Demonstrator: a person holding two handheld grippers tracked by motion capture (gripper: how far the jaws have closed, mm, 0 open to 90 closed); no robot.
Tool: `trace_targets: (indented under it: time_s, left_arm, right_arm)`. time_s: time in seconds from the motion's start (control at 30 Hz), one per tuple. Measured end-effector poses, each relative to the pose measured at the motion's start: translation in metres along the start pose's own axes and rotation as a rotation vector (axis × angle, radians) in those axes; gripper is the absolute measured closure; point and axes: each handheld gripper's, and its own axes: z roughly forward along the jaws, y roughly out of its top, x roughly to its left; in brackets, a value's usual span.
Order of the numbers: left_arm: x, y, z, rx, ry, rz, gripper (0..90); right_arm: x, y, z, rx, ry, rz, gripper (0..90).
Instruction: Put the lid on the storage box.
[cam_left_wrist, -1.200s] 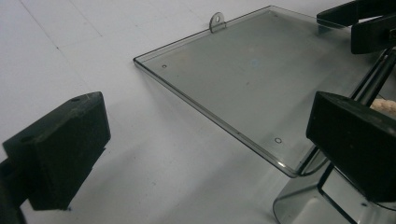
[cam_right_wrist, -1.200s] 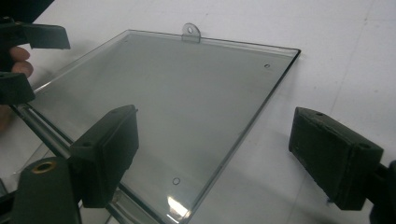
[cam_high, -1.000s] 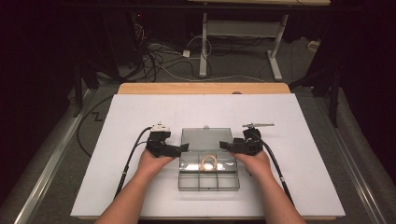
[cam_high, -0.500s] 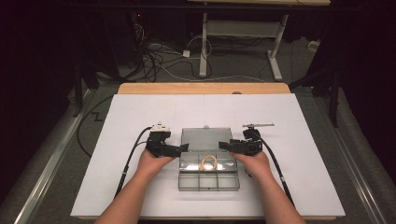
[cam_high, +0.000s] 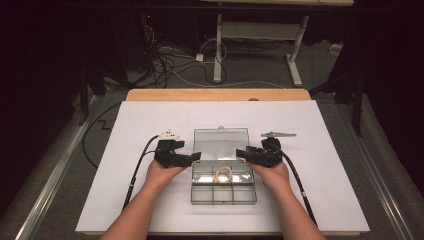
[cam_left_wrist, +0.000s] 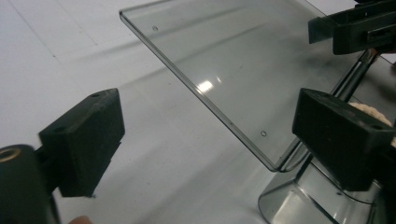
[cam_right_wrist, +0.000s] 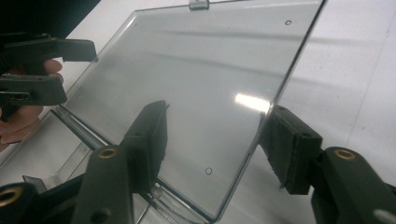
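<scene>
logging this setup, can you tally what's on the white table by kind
clear plastic box with open lid: 1
rope ring in the box: 1
black grippers: 2, left gripper and right gripper
total: 4

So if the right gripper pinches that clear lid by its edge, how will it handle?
The lid looks thin, flat and rigid, so probably light and stiff. Its glossy surface may slip between the right gripper pads. Hinged to the box, it likely swings rather than lifts.
</scene>
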Motion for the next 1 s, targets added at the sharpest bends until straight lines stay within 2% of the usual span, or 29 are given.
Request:
trace_targets:
  time_s: [0.13, 0.3, 0.4, 0.7, 0.83, 1.0]
  left_arm:
    - [-0.002, 0.000, 0.001, -0.007, -0.029, 0.002, 16.5]
    - [-0.004, 0.000, 0.001, -0.019, -0.067, 0.013, 27.9]
    - [-0.006, 0.001, 0.001, -0.031, -0.076, 0.021, 35.2]
    - [-0.010, 0.001, -0.003, -0.045, -0.056, 0.064, 50.6]
    - [-0.009, 0.001, -0.004, -0.045, -0.060, 0.054, 55.0]
    - [-0.009, 0.002, -0.006, -0.054, -0.056, 0.069, 58.4]
  right_arm:
    - [0.004, 0.000, -0.004, -0.035, -0.025, -0.048, 48.4]
    - [0.006, -0.001, -0.009, -0.061, -0.037, -0.068, 53.2]
    - [0.008, -0.001, -0.011, -0.073, -0.046, -0.084, 55.7]
    - [0.010, 0.000, -0.017, -0.084, -0.060, -0.114, 60.2]
    - [0.007, -0.002, -0.021, -0.085, -0.064, -0.128, 64.1]
    - [0.007, -0.005, -0.029, -0.088, -0.079, -0.158, 70.0]
